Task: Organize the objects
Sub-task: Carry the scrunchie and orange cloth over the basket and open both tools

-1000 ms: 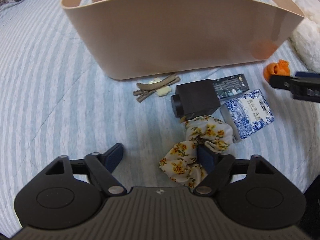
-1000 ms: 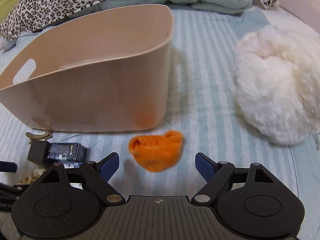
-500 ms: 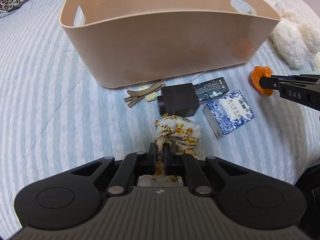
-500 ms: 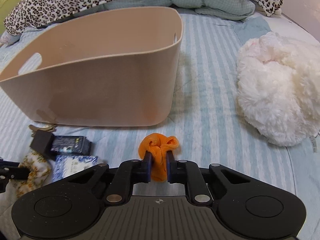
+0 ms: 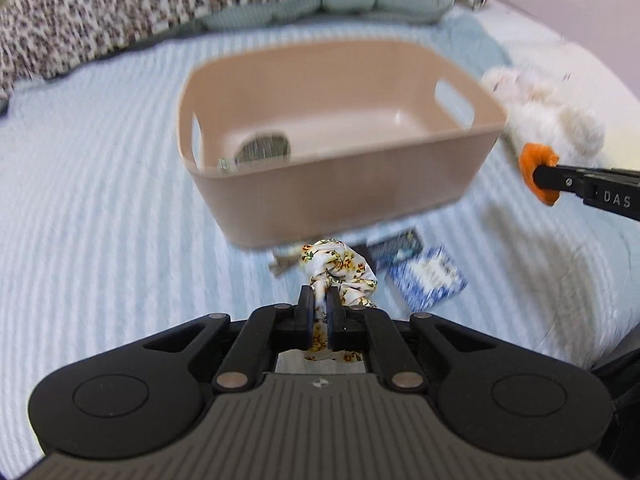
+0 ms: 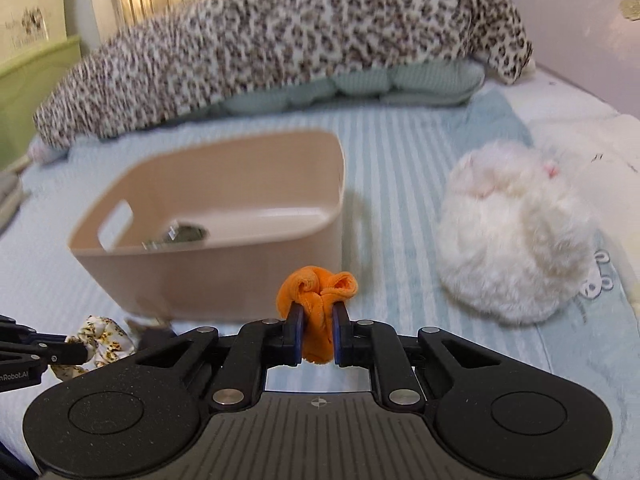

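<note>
Over striped bedding (image 5: 100,208), with left gripper (image 5: 318,312) pinching floral scrunchie (image 5: 340,276) and right gripper (image 6: 318,330) pinching orange scrunchie (image 6: 318,292), both short of bin (image 5: 340,192): risk of soft fabric slipping, or snagging rim.

A beige plastic basket (image 5: 340,184) sits on the pale blue-and-white striped bed cover (image 5: 100,208). Near it are a white scrunchie with yellow flowers (image 5: 340,272), an orange velvet scrunchie (image 6: 318,294), a blue-and-white patterned box (image 5: 432,280), and a leopard-print blanket (image 6: 280,40).
</note>
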The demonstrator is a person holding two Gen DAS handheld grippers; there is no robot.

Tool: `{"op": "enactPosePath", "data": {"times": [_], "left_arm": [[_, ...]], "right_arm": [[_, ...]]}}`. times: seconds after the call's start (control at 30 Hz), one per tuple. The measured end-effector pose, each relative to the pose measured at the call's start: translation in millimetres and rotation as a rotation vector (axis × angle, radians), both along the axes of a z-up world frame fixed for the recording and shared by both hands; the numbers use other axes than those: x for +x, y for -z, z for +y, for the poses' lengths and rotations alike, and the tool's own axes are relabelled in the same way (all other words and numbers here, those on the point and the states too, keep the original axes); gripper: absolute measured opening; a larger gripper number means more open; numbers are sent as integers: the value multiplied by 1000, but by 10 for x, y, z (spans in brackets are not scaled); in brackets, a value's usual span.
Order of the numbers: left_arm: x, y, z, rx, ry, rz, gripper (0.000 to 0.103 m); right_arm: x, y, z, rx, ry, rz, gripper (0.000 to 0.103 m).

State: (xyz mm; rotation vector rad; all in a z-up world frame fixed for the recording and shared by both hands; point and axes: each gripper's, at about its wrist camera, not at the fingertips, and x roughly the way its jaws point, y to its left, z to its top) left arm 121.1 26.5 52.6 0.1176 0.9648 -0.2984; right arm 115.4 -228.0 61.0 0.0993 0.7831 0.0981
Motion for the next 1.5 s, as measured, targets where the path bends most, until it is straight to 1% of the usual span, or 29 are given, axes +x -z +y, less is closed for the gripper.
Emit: {"op": "enactPosePath", "data": {"times": [0.23, 0.33, 0.47, 0.6, 0.8, 0.9, 1.0, 1.13, 1.2, 1.27, 1.37, 1.43, 1.47, 1.5], "left_arm": [[-58, -398, 24, -8, -41, -163, 7], [-24, -503, 4, -3, -80, -222, 7], [122, -564, -51, -14, -127, -274, 7], [341, -526, -122, -22, -159, -306, 7], [679, -331, -269, -2, -195, -297, 7], [848, -187, -316, 23, -216, -273, 7], [987, -48, -350, 43, -230, -239, 7], [1143, 178, -384, 94, -249, -184, 7], [1188, 265, -379, 103, -260, -150, 7], [1203, 304, -364, 105, -262, -131, 7], [1176, 307, -354, 116, -250, -130, 9], [1170, 294, -332, 105, -254, -115, 13], [1153, 271, -317, 99, -259, -111, 14], [1143, 247, -306, 94, -262, -110, 14]], "right_arm": [[-119, -308, 53, 33, -8, -119, 13], [-126, -407, 88, 45, -10, -167, 13], [-19, -479, 170, 44, -18, -196, 13], [152, -486, 254, 70, -7, -212, 13], [407, -350, 359, 113, 9, -193, 13], [529, -266, 411, 99, 22, -187, 13], [648, -163, 444, 91, 35, -158, 13], [791, 1, 503, 55, 49, -93, 13], [843, 86, 522, 41, 54, -57, 14], [865, 166, 536, 29, 66, -26, 14], [880, 236, 557, 10, 66, -16, 14], [866, 236, 571, 6, 61, -22, 18], [853, 222, 572, 12, 58, -24, 31], [833, 195, 574, 16, 56, -29, 39]]}}
